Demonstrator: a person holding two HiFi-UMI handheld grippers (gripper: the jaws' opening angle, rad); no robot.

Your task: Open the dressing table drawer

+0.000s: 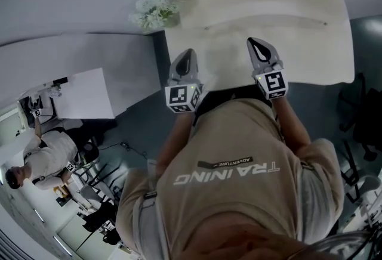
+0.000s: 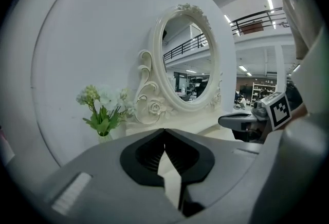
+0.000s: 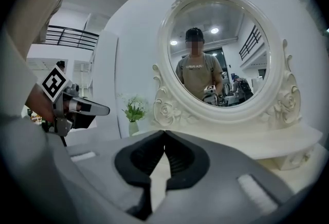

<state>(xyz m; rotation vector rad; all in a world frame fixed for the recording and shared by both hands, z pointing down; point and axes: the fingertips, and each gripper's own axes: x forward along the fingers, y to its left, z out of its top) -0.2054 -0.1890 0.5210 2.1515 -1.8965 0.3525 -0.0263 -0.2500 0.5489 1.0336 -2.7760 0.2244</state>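
The white dressing table (image 1: 304,32) fills the upper middle of the head view, and its oval mirror (image 3: 223,53) stands at the back. No drawer front shows in any view; the tabletop and my body hide it. My left gripper (image 1: 185,57) hovers over the near edge of the tabletop, left of centre. Its jaws meet at the tips with nothing between them (image 2: 164,131). My right gripper (image 1: 256,45) hovers over the same edge further right, also shut and empty (image 3: 164,132). Each gripper appears in the other's view: the right gripper (image 2: 241,121) and the left gripper (image 3: 85,109).
A vase of white flowers (image 1: 154,11) stands at the table's back left corner, beside the carved mirror frame (image 2: 154,107). A curved white wall panel (image 2: 77,53) rises behind. A seated person (image 1: 42,160) and a white desk (image 1: 83,95) are at the left, dark chairs (image 1: 358,115) at the right.
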